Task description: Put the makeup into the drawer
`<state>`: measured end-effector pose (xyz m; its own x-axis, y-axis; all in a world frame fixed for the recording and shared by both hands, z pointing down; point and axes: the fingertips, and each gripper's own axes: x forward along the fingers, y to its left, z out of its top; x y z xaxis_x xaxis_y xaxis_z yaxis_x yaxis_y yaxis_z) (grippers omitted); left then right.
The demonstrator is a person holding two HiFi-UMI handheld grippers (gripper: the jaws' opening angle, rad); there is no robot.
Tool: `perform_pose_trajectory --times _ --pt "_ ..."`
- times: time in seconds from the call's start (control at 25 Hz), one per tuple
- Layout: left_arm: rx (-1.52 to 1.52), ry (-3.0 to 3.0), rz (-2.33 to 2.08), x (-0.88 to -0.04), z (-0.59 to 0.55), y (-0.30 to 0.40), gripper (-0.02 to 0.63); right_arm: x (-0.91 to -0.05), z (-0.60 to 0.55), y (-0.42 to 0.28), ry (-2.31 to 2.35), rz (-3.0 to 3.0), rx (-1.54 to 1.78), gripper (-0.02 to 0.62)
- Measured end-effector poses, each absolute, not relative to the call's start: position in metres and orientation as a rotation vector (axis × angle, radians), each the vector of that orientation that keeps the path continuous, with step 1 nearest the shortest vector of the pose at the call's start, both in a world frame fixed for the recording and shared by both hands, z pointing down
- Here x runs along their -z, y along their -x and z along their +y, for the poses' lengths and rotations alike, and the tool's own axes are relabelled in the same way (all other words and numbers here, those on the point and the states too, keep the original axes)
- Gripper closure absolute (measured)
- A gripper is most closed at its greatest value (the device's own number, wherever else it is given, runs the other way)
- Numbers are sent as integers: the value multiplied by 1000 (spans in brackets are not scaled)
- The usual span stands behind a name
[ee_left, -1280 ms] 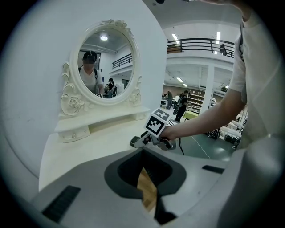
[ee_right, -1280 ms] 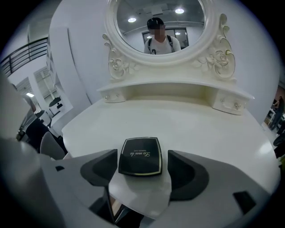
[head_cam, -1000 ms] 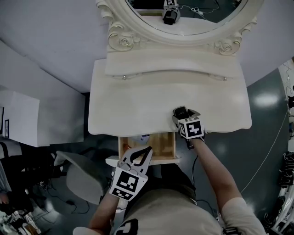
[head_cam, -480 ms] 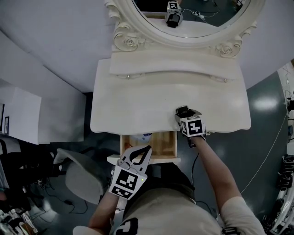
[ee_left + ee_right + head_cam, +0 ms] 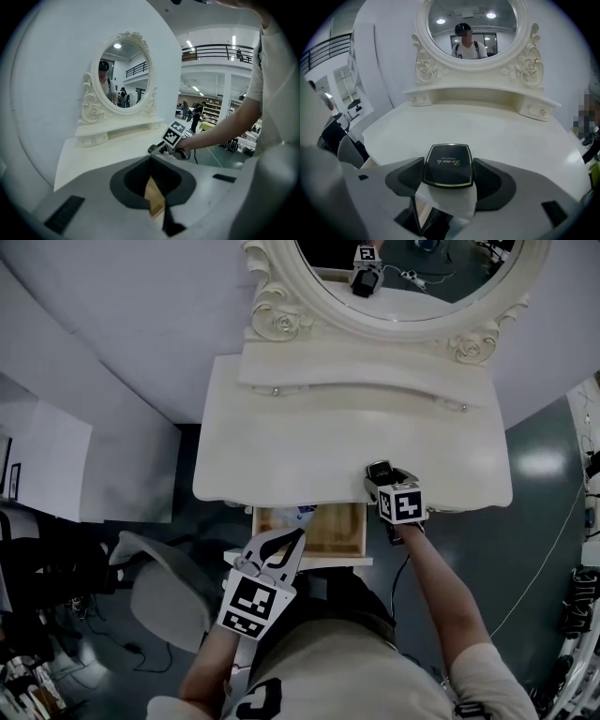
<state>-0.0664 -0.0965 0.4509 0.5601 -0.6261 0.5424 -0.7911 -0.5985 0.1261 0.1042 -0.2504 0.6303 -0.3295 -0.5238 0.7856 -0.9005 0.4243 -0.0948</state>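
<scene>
As the head view showed, the drawer (image 5: 323,532) stood open under the table (image 5: 281,456), the compact (image 5: 379,470) above the table's edge. In the left gripper view, the left gripper (image 5: 151,159) was closed, empty. In the right gripper view, the right gripper (image 5: 447,168) clamped the compact; dropping it in remained.

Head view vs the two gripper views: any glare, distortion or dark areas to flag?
Head view: dim and flat, edges bowed, one glare patch on the floor. Left gripper view: heavy fisheye, black corners, the shut left hand-held gripper fills the lower half. Right gripper view: same fisheye and dark corners; ceiling lights glint in the mirror; the compact is in focus.
</scene>
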Motion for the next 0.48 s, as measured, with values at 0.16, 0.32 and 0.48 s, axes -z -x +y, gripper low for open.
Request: perform_pose_trajectory --times 0.16,0.32,0.48 --pt "-613 -2443 -1173 -445 -90 74 551 -620 -239 -100 -1216 -2003 -707 267" --pt "-585 -2450 -1194 -439 -82 82 551 -605 -230 -91 -1205 -2023 -665 267" --pt "-555 -2452 -1218 -433 -72 92 551 -590 -221 -80 -1195 -2052 -628 267"
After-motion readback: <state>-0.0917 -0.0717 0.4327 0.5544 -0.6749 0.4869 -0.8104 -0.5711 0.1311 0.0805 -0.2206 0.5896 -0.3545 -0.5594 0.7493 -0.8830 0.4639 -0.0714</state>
